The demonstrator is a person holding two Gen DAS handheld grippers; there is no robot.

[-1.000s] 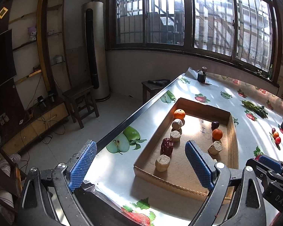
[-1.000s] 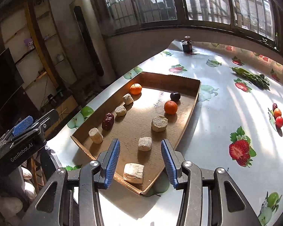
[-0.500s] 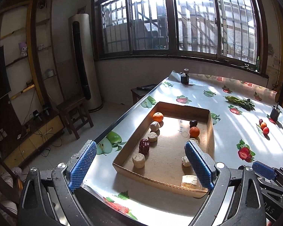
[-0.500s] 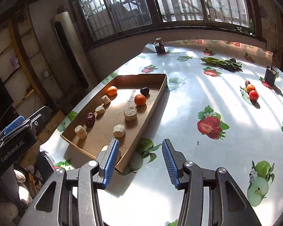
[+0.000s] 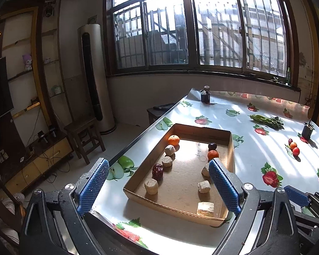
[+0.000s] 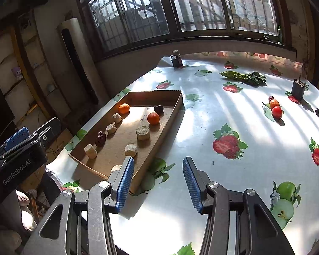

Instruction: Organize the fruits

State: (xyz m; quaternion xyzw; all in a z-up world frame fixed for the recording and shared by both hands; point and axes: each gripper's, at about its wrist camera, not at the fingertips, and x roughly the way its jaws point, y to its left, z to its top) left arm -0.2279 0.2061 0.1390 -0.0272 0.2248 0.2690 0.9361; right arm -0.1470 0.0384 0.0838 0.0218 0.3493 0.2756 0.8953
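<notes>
My right gripper point(image 6: 158, 178) hangs above the table point(image 6: 234, 114) with its blue pads point(image 6: 125, 179) spread and nothing between them; below the gap is bare cloth, just beside the near corner of the tray point(image 6: 165, 123). My left gripper point(image 5: 157, 182) is spread wide too, empty, held over the tray's near end point(image 5: 170, 205).

In the tray lie two oranges, one at the far left point(image 6: 124, 108) and one nearer the right wall point(image 6: 153, 118), with a dark plum point(image 6: 158, 108) just behind the second. A red date point(image 6: 100, 138) sits by the left wall among pale chunks point(image 6: 143, 132) scattered down both sides.

Well apart from the tray, toward the right, a small cluster of fruit point(image 6: 274, 107) rests on the cloth near a dark holder point(image 6: 297, 89). Green peppers point(image 6: 242, 77) lie further back, and a dark jar point(image 6: 176, 60) stands at the far corner.
</notes>
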